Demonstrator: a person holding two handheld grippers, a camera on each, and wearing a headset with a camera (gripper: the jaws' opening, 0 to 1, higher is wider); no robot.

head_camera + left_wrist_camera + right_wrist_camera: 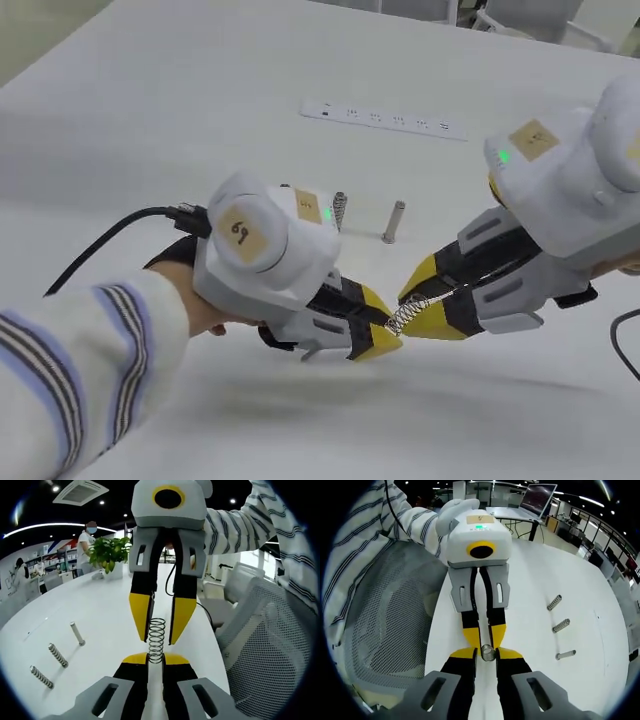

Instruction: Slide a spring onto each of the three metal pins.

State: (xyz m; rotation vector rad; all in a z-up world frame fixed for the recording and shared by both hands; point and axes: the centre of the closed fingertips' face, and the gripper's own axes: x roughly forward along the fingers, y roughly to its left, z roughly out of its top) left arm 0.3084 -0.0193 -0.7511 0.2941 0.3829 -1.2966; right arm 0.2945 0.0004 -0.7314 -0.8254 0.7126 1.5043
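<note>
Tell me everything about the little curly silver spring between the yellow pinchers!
The small silvery wire coil spring looks like shiny metal, with evenly spaced loops, straight and unsquashed. It is held tilted above the white table, bridging the two grippers. The left gripper's yellow-tipped jaws pinch one end. The right gripper's jaws flank the other end, though whether they squeeze it is unclear.

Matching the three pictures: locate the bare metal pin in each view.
Head view: bare pin upper centre, right of a spring-covered pin.
Left gripper view: lower left, uppermost of three pins.
Right gripper view: right side, lowest of three.
Shared landmark: the loose spring between the jaws.
</note>
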